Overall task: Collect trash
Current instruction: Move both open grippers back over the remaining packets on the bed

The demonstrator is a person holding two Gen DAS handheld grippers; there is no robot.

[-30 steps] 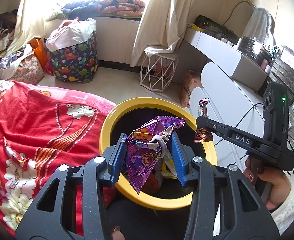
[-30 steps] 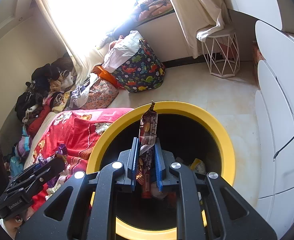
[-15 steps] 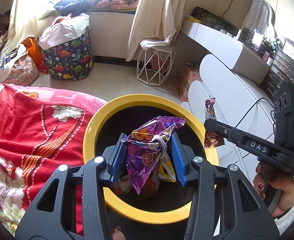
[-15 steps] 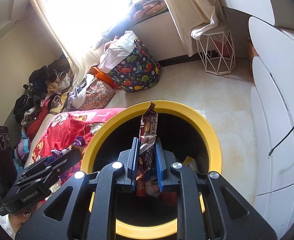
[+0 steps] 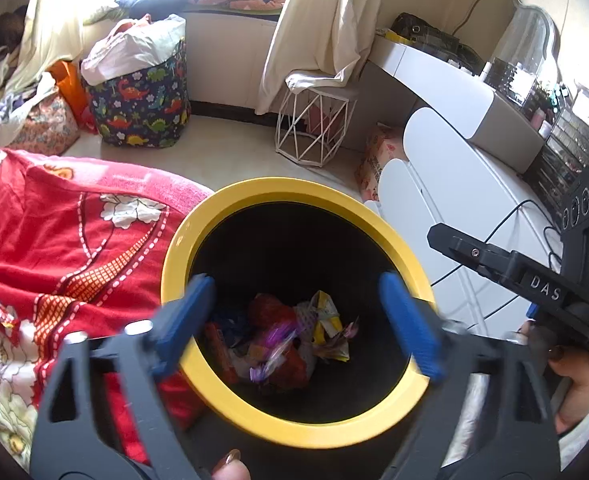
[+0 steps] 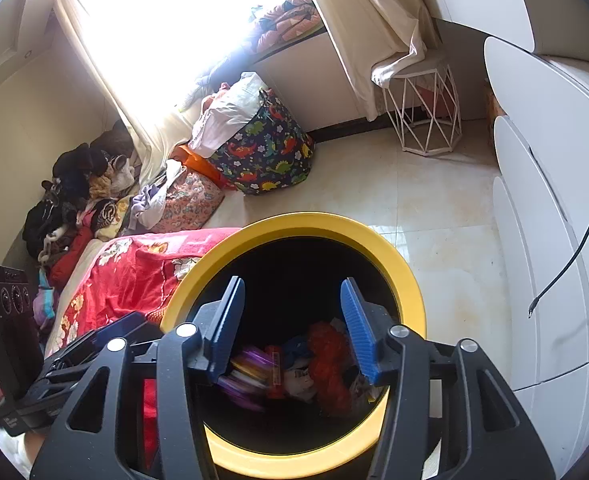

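Left wrist view: my left gripper (image 5: pixel 296 322) hangs over the round black waste bin with the yellow rim (image 5: pixel 174 256), its blue pads having just sprung wide apart with nothing between them. Directly below, on the bin's floor, a blurred purple foil snack wrapper (image 5: pixel 272 350) lies among red, white and yellow packets. At right my other tool reaches in over the rim, its black finger lettered "DAS" (image 5: pixel 546 287). A red floral blanket (image 5: pixel 54 240) on the bed lies just left of the bin.

Right wrist view: my right gripper (image 6: pixel 292 330) points down into the same bin, rim (image 6: pixel 406 276), its ribbed blue pads having just been parting and now standing about half open, empty. A narrow red-brown wrapper (image 6: pixel 275 372), blurred, sits upright among the purple foil (image 6: pixel 248 372) and red litter straight beneath the pads. No print on any packet is legible.

Both pieces look delivered; the trash lies below both grippers, neither noticeably nearer, so my next move is likely a withdrawal upward, clear of the rim.
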